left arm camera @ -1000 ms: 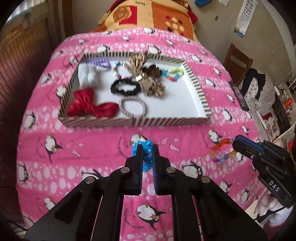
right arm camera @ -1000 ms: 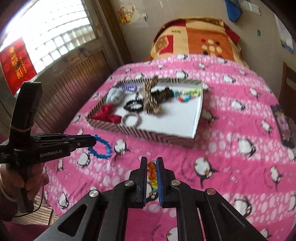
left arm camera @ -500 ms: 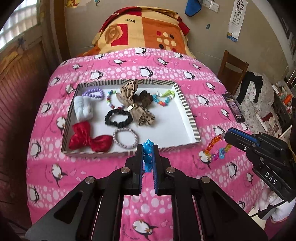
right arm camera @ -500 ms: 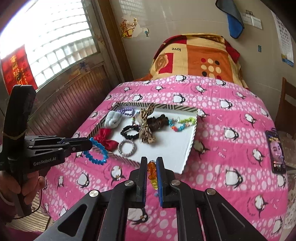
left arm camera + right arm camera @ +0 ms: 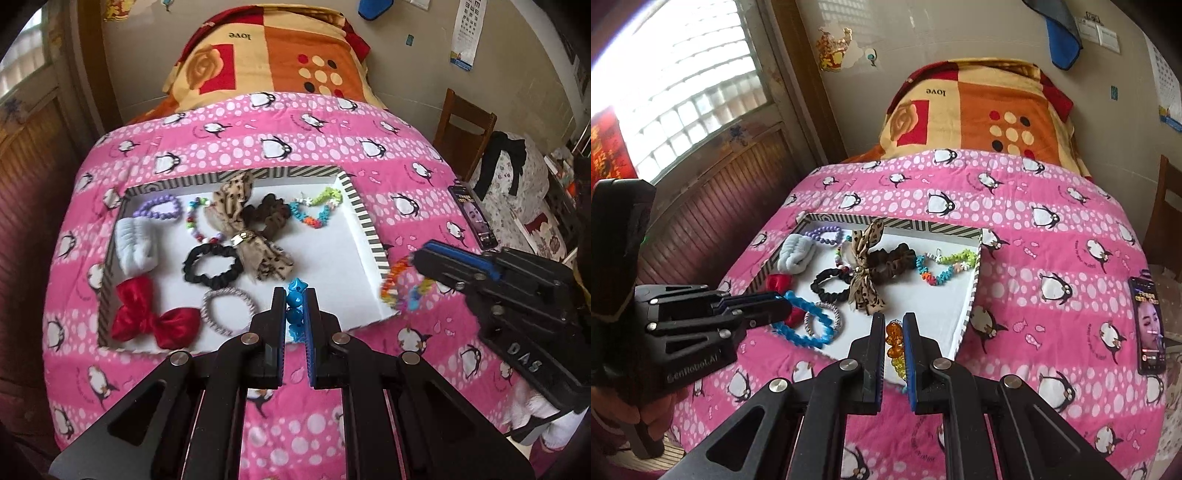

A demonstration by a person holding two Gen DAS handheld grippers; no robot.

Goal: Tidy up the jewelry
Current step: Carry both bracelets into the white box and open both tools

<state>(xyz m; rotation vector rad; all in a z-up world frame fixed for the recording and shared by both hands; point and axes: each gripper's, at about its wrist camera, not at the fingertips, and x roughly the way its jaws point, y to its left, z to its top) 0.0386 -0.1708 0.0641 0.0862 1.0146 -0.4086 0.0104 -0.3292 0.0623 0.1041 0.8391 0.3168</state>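
My left gripper is shut on a blue bead bracelet, held over the near edge of the striped white tray. From the right wrist view the same blue bracelet dangles from the left gripper above the tray's near left corner. My right gripper is shut on a multicoloured bead bracelet with orange and yellow beads, near the tray's front edge. In the left wrist view that colourful bracelet hangs from the right gripper beside the tray's right wall.
The tray holds a red bow, a silver hair tie, a black scrunchie, a leopard bow, a white scrunchie and bead bracelets. A phone lies on the pink penguin bedspread. A wooden chair stands at the right.
Both grippers have risen and moved forward toward the tray, carrying their bracelets off the bedspread. The blue bracelet now hangs over the tray's near edge; the colourful one sits beside its right wall.
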